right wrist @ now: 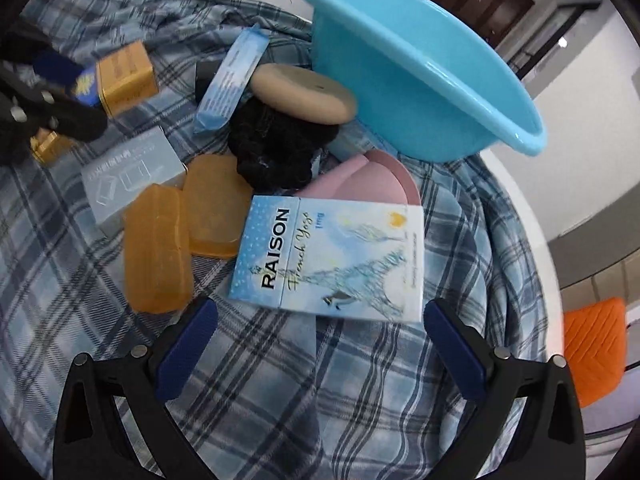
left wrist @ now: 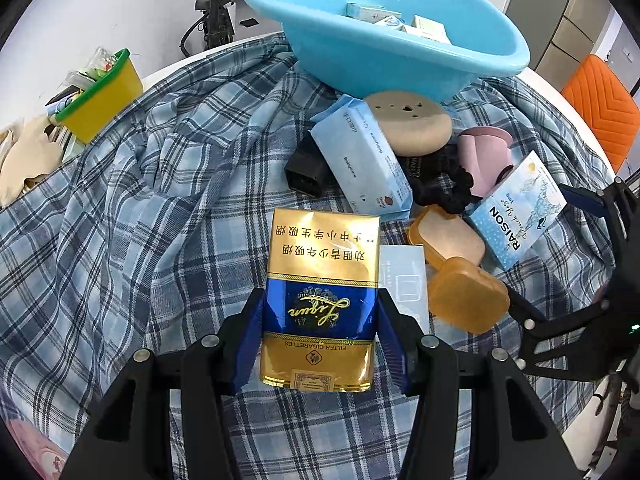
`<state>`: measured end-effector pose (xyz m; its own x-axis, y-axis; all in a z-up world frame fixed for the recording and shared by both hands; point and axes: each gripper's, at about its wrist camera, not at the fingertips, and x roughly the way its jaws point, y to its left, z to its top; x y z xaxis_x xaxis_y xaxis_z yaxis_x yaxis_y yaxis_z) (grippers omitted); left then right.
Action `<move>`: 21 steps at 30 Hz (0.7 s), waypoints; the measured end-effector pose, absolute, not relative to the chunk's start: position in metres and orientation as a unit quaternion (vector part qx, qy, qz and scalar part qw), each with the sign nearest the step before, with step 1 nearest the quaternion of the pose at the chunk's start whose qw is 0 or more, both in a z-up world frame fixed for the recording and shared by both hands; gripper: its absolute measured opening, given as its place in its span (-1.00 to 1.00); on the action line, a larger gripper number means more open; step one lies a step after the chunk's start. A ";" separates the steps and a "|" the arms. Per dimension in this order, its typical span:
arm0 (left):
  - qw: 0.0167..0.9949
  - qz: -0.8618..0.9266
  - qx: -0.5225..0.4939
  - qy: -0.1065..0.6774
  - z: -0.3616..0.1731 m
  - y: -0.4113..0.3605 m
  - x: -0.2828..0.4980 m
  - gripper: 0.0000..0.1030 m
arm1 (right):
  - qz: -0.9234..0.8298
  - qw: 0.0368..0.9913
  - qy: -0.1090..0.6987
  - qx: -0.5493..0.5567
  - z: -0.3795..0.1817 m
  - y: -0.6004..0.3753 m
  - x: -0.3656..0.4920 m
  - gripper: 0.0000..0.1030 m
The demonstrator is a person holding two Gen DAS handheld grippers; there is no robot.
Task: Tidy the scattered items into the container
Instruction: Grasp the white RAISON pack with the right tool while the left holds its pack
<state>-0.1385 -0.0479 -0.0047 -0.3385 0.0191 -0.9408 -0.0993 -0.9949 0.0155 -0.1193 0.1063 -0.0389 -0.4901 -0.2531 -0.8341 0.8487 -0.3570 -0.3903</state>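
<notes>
Now the gold pack (left wrist: pixel 320 296), low in the frame's centre, is clamped by the left hand-held gripper (left wrist: pixel 320 340); it should be carried level to the blue basin (left wrist: pixel 384 52) at upper centre; the right hand-held gripper (right wrist: pixel 320 344) is spread wide, empty, before the pale-blue pack (right wrist: pixel 332 256).

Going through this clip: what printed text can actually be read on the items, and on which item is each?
"Liqun", "FILTER CIGARETTES": gold and blue cigarette pack held in the left gripper.
"RAISON", "French Yoge", "1mg": light blue box.
Chinese characters on the gold pack: legible, not transcribed.
Blue wipes pack, clear box: too small or blurred to read.
</notes>
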 end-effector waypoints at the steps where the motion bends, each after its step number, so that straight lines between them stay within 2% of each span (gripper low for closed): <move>1: 0.036 0.818 -0.573 0.034 -0.004 -0.048 -0.139 0.08 | -0.750 0.364 0.435 0.339 -0.041 0.105 -0.119 0.99; 15: 0.037 0.816 -0.575 0.032 -0.005 -0.046 -0.139 0.08 | -0.762 0.359 0.409 0.352 -0.044 0.113 -0.134 0.99; 16: 0.038 0.816 -0.575 0.032 -0.005 -0.045 -0.139 0.08 | -0.761 0.363 0.402 0.357 -0.044 0.115 -0.136 0.71; 21: 0.043 0.817 -0.574 0.038 -0.003 -0.039 -0.137 0.08 | -0.772 0.377 0.361 0.362 -0.029 0.123 -0.142 0.70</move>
